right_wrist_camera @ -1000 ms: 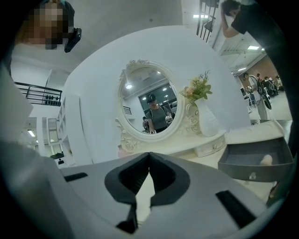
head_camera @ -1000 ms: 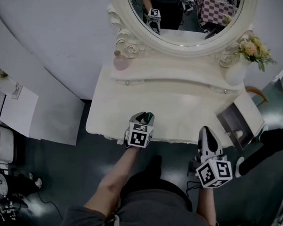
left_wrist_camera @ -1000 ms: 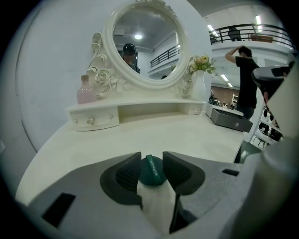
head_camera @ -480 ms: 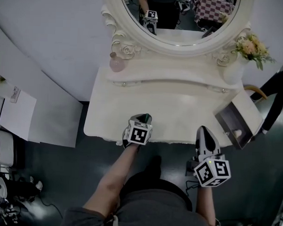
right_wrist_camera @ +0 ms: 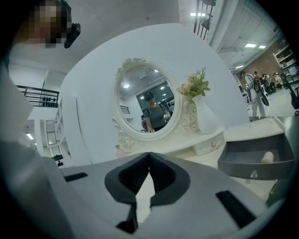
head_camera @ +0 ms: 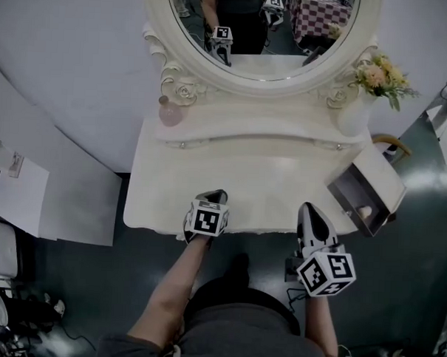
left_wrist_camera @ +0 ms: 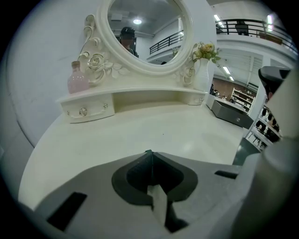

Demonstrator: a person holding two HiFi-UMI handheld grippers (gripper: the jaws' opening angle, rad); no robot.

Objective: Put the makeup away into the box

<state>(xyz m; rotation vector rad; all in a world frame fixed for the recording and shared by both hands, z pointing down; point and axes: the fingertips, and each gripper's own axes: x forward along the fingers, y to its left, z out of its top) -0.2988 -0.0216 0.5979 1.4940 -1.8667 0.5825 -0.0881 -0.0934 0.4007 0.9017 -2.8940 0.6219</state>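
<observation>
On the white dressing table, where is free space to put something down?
The wide tabletop is bare between the drawer shelf behind and the front edge. It gets crowded only at the right, by the grey box, and at the shelf ends, by the pink bottle and the flower vase.

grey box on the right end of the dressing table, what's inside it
One small pale rounded item lies inside the open grey box. In the right gripper view its front wall covers most of the floor, so anything low there is hidden.
</observation>
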